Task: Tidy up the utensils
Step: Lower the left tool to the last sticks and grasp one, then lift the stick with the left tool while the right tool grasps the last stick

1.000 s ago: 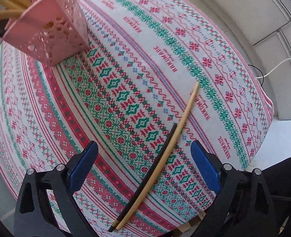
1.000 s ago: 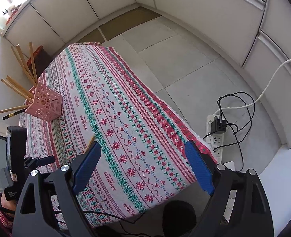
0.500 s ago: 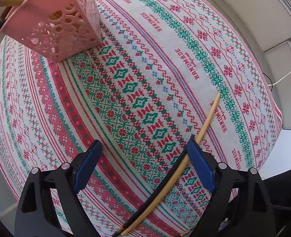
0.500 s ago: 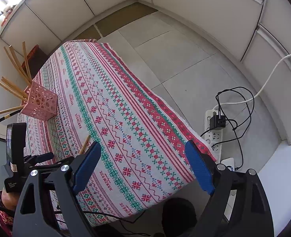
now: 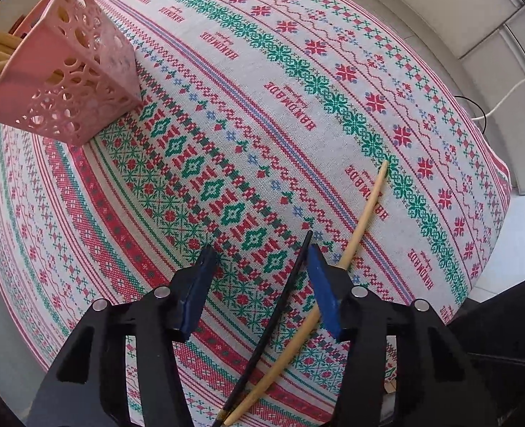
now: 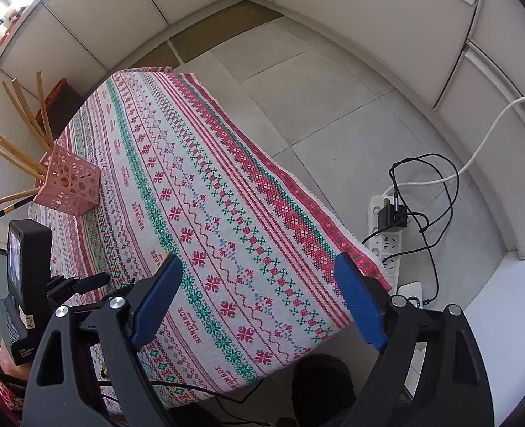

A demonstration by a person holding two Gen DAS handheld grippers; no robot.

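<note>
Two chopsticks, one black chopstick (image 5: 280,306) and one bamboo chopstick (image 5: 363,213), are lying on the tabletop (image 5: 298,106), and I am lowering my left gripper (image 5: 258,284), jaws partly spread, around the black one. Next, I judge, I am closing on it and carrying it to the pink holder (image 5: 66,82); my right gripper (image 6: 258,302) is hovering spread wide and empty.

On the worktop (image 5: 298,114), two chopsticks (image 5: 363,213) lie side by side near its front edge. The basket (image 5: 73,85) stands well behind and to the left of them, with further chopsticks (image 6: 20,156) in it. On the floor (image 6: 315,82) to the right of the worktop lies a power strip (image 6: 387,238)
</note>
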